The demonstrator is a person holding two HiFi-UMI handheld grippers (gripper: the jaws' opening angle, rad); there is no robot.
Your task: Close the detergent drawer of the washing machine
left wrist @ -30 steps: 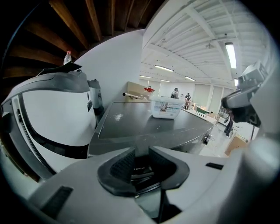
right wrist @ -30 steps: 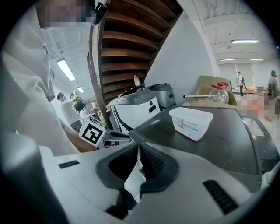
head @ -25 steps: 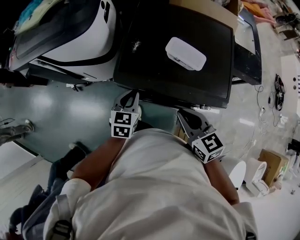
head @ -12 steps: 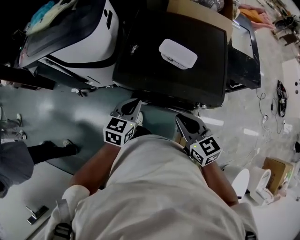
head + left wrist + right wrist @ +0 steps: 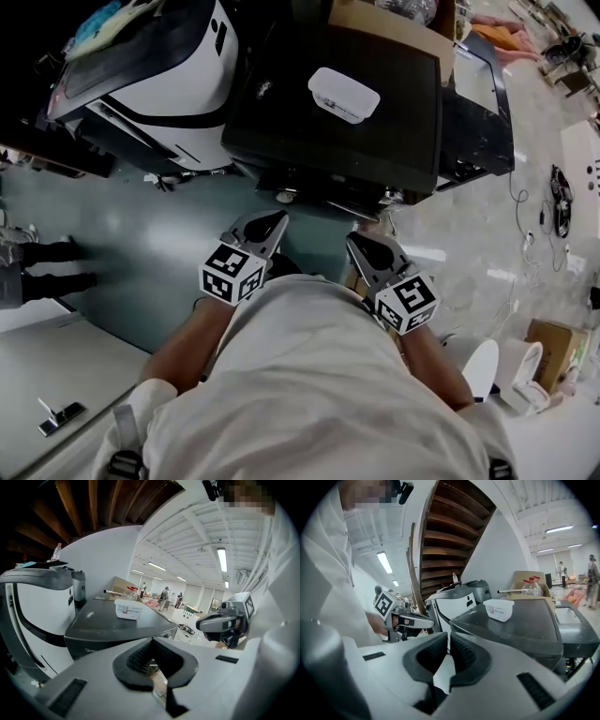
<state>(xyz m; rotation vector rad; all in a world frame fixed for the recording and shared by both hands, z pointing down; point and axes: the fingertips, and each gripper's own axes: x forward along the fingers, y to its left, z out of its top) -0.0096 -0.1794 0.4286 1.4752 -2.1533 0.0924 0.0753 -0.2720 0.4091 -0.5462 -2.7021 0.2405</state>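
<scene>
Facing washing machine (image 5: pixel 328 122) front edge: left gripper (image 5: pixel 274 220), right gripper (image 5: pixel 358 242), both clenched, empty; drawer probably under that edge, so push squarely inward.

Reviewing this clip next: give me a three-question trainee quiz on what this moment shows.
1. True or false: the left gripper is clamped on the white container.
2. What rests on top of the dark washing machine? A) a white container B) a folded towel C) a kettle
3. Does the left or the right gripper touch that machine?
Key: 1 false, its jaws are shut on nothing; 2 A; 3 no, both are apart from it, close to the person's chest.
</scene>
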